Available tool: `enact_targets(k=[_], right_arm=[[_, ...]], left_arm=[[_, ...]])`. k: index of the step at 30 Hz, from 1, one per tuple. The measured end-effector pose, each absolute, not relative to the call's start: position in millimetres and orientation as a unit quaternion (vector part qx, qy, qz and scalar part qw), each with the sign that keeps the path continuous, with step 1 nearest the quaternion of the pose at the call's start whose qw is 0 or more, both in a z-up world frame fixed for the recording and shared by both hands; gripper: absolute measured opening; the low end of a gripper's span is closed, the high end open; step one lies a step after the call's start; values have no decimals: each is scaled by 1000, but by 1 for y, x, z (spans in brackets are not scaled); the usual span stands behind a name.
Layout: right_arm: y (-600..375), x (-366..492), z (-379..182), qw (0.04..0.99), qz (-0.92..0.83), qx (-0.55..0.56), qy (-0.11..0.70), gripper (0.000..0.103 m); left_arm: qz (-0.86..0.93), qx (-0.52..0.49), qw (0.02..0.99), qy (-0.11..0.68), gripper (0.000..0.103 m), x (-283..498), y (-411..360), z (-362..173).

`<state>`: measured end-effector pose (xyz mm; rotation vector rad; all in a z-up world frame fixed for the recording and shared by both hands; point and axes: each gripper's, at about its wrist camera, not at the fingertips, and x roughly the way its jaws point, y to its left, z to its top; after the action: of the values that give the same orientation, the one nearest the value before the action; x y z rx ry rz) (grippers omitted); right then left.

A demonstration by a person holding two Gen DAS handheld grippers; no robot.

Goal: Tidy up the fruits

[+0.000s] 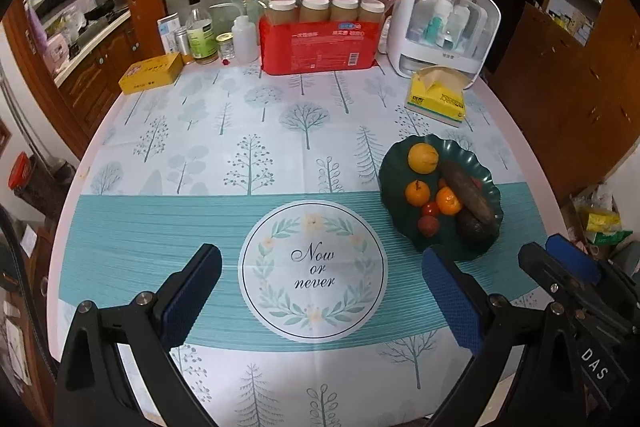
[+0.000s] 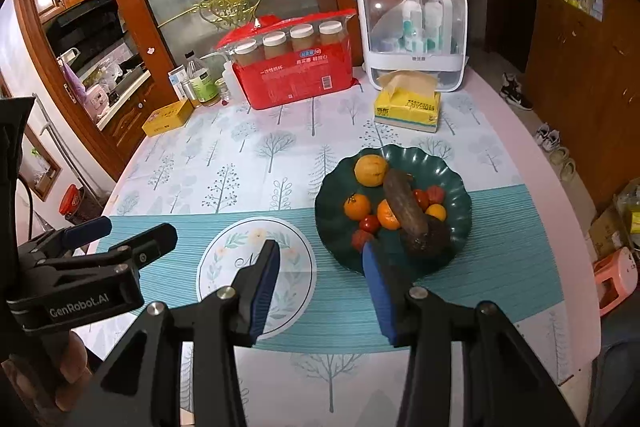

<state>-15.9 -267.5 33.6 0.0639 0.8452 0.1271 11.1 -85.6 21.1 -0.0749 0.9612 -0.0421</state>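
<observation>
Both grippers, left [image 1: 320, 291] and right [image 2: 320, 279], hung tilted down over the bench [image 1: 160, 219], fingers spread and empty. One plate [image 1: 400, 219] near the right gripper held three oranges and other fruit.

Tree-printed tablecloth [image 1: 240, 131] over the table, a round "Now or never" emblem [image 1: 313, 270] on its teal band. Along the far edge: yellow tin [image 1: 151, 72], glass bottle with green label [image 1: 200, 34], white squeeze bottle [image 1: 244, 39], red pack of lidded cups [image 1: 320, 35], white organiser with clear door [image 1: 444, 27]. Yellow tissue box [image 1: 438, 95] just before the organiser. Pink stool [image 2: 616, 277] on the floor.
</observation>
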Motion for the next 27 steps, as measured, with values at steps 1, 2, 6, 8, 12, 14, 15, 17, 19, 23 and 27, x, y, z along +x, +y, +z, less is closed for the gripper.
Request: enact_targets(k=[1, 2, 6, 8, 12, 14, 15, 17, 19, 23, 27], right_arm=[[-266, -17, 33, 909, 61, 31, 410, 44], [-265, -18, 33, 909, 60, 31, 411, 44], [-262, -22, 31, 908, 62, 31, 412, 44], [-261, -24, 30, 908, 62, 33, 414, 44], [-259, -27, 29, 907, 62, 34, 416, 44], [-259, -27, 29, 907, 62, 33, 416, 44], [-259, -28, 29, 907, 62, 31, 415, 44], [-257, -30, 29, 908, 63, 28, 414, 44], [-255, -31, 29, 908, 63, 25, 412, 44], [-255, -31, 29, 908, 63, 25, 413, 45], [-254, -31, 30, 908, 63, 25, 412, 45]], left_arm=[[-19, -37, 886, 462, 100, 10, -85, 21], [-19, -37, 886, 462, 100, 9, -85, 20], [-22, -33, 887, 461, 100, 5, -84, 19], [-21, -31, 887, 460, 100, 3, -85, 18], [-21, -28, 887, 460, 100, 1, -88, 18], [-21, -28, 888, 459, 100, 1, -89, 18], [-21, -27, 888, 458, 100, 0, -89, 18], [-18, -24, 889, 457, 100, 0, -90, 19], [-18, -23, 889, 457, 100, -1, -90, 19], [-14, -19, 889, 457, 100, -1, -91, 19], [-13, -17, 889, 457, 100, 0, -92, 19]])
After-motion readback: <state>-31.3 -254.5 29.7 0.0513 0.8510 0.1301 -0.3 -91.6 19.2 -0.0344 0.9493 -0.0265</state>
